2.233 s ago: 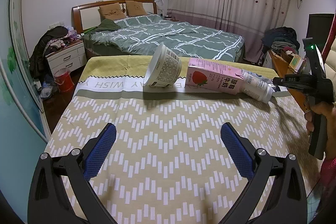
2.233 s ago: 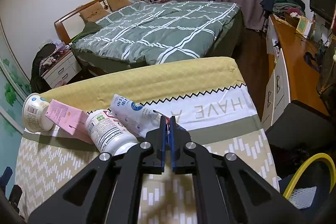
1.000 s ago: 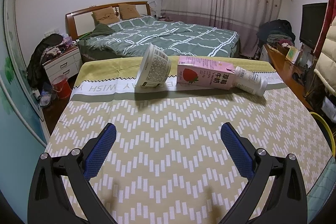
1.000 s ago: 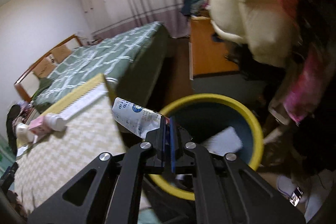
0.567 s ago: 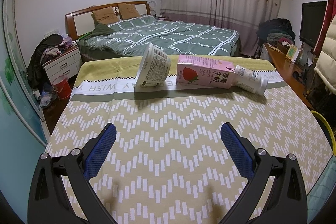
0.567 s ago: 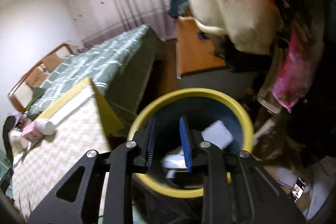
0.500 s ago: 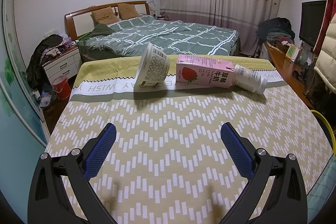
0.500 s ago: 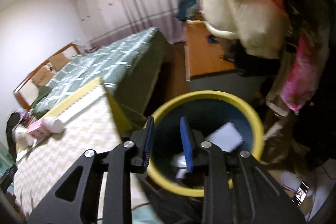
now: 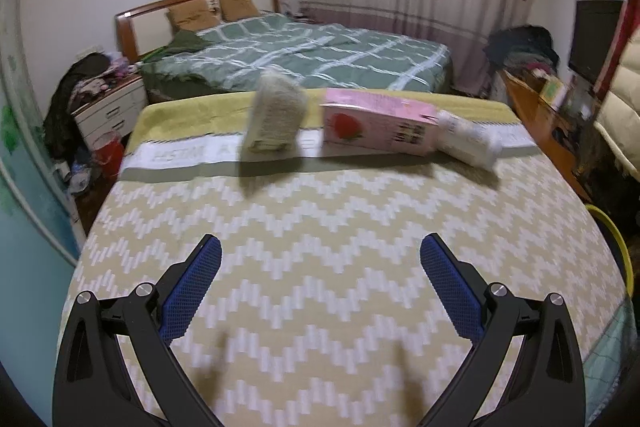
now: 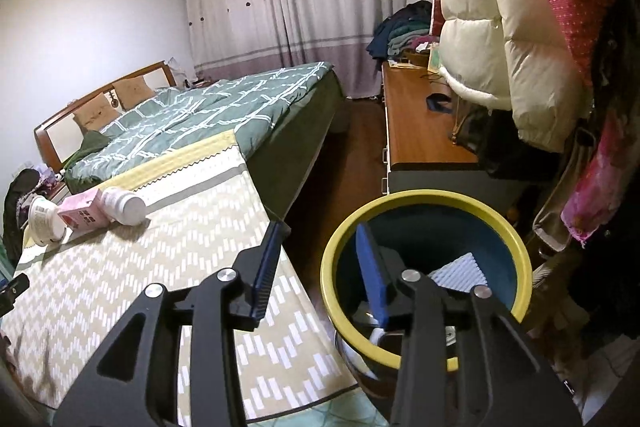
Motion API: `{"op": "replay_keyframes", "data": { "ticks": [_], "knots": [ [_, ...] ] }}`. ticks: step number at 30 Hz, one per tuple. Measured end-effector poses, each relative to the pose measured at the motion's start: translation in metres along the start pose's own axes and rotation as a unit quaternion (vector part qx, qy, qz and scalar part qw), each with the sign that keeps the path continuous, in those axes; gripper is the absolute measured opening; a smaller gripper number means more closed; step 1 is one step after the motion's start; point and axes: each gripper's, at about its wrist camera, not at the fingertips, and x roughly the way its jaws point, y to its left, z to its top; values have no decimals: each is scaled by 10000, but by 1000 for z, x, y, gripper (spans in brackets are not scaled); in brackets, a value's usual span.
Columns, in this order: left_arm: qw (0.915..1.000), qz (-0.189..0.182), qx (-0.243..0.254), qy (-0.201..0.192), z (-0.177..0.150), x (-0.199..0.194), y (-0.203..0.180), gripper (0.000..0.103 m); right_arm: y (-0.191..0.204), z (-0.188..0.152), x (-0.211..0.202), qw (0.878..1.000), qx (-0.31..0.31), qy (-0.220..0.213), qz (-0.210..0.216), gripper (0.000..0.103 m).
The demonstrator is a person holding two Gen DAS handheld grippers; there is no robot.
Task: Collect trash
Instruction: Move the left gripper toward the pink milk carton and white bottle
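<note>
1. Your right gripper (image 10: 320,263) is opening, nothing between its pads, over the bin (image 10: 424,199) at lower right.
2. Your left gripper (image 9: 320,267) is spread wide, holding nothing.
3. Pink strawberry carton (image 9: 376,131), cup (image 9: 274,119) and bottle (image 9: 468,143) lie mid-frame on the bench (image 9: 320,227); print blurred.

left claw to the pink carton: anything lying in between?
Nothing. In the left wrist view, only bare zigzag tablecloth lies between the open left claw and the pink carton.

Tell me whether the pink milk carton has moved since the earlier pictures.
No. The pink milk carton still lies between the paper cup and the white bottle on the cloth's lettered stripe.
</note>
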Motion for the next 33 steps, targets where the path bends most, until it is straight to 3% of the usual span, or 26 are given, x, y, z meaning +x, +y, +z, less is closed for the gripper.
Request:
{"op": "replay_keyframes", "data": {
  "ticks": [7, 12, 17, 33],
  "knots": [
    [9940, -814, 681, 273, 22, 3, -55, 98, -11, 0, 3, 9995, 268, 59, 146, 40],
    [9858, -1221, 1074, 417, 39, 29, -97, 98, -14, 1, 3, 9993, 331, 65, 166, 43],
    [9782, -1627, 1146, 596, 53, 67, -122, 98, -14, 0, 4, 9992, 337, 79, 177, 45],
    [9746, -1614, 1441, 575, 84, 126, -157, 98, -12, -2, 6, 9992, 355, 123, 153, 45]
  ]
}}
